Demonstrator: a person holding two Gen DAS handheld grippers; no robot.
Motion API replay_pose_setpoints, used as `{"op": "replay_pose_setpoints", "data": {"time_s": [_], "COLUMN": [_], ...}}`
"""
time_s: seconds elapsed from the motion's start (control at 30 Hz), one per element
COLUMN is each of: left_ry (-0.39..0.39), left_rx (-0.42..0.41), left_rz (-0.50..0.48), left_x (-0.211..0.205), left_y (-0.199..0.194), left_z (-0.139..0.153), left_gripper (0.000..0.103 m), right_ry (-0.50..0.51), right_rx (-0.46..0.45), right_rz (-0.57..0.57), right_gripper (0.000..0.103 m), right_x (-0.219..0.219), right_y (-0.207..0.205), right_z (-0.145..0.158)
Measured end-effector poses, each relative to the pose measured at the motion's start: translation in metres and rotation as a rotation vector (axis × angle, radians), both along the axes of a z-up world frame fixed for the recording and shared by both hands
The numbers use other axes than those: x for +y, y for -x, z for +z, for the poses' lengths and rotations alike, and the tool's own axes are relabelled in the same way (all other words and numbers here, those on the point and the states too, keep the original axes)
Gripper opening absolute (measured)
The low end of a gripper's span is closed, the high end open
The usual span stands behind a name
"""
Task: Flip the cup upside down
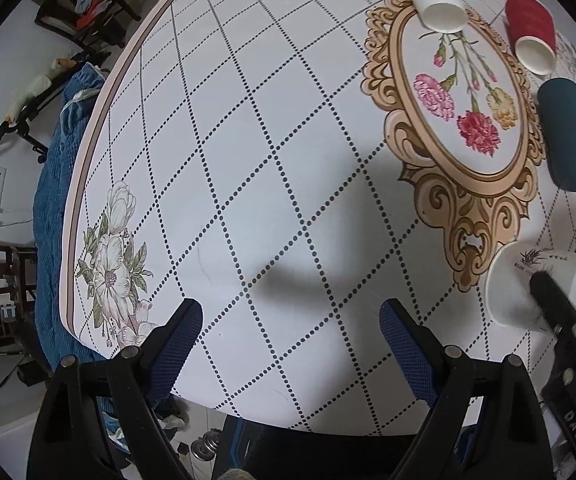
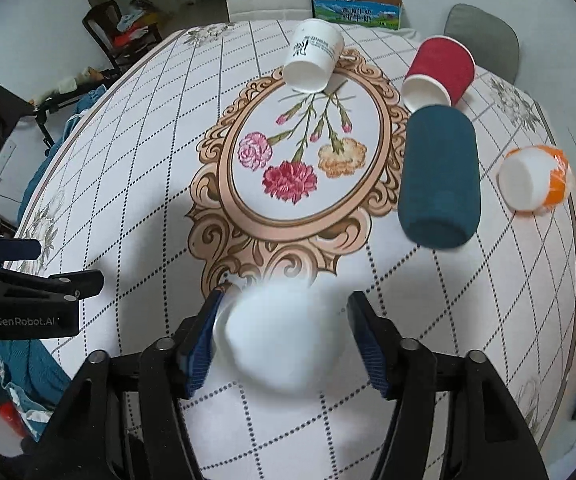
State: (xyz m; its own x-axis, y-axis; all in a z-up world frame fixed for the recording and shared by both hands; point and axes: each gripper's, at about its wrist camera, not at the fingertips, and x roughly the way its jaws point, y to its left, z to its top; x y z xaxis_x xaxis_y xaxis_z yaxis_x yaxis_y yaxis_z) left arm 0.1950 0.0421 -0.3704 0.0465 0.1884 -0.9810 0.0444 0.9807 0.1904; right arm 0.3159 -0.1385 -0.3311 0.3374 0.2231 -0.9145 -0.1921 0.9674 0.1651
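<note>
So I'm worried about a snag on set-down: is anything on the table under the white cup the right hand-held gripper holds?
Nothing visible: the right hand-held gripper holds the white paper cup over bare tablecloth. The teal cup stands farther back.

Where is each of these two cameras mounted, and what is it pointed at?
Left wrist view: rides the open, empty left claw, facing the floral tablecloth; its blue pads frame the bottom.
Right wrist view: rides the right claw, which straddles a blurred white paper cup.
Shared: that cup, the dark teal cylinder cup and the red paper cup.
</note>
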Motion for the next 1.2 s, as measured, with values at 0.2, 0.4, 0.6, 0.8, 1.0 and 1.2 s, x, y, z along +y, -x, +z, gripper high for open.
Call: {"op": "replay_pose_setpoints", "data": {"time_s": [0.2,0.4,0.6,0.8,1.0,1.2], "left_ry": [0.019,0.056,0.091,0.107,0.117,0.123], "left_rx": [-0.065,-0.162,-0.266,-0.361,-0.435,-0.493], "left_rz": [-0.048,-0.104,-0.120,-0.124,-0.113,-0.123], "left_x": [-0.012,-0.024,-0.029,-0.037,-0.043,-0.047], "left_y": [0.009,0.022,0.039,0.062,0.105,0.155], "left_z": [0.030,0.077,0.124,0.168,0.207,0.239], "left_gripper": [0.091,0.091,0.101,0.101,0.101,0.101], "right_ry": [0.000,0.057,0.120,0.144,0.116,0.106], "right_rx": [0.026,-0.004,-0.078,-0.179,-0.223,-0.281], "right_rz": [-0.071,-0.220,-0.313,-0.320,-0.307,-0.288], "right_gripper": [0.093,0.096,0.098,0.099,0.099,0.099], "right_x": [-0.008,-0.033,-0.053,-0.064,-0.076,-0.082], "right_y": [0.012,0.041,0.073,0.103,0.143,0.196], "right_z": [0.022,0.071,0.124,0.173,0.209,0.247]}}
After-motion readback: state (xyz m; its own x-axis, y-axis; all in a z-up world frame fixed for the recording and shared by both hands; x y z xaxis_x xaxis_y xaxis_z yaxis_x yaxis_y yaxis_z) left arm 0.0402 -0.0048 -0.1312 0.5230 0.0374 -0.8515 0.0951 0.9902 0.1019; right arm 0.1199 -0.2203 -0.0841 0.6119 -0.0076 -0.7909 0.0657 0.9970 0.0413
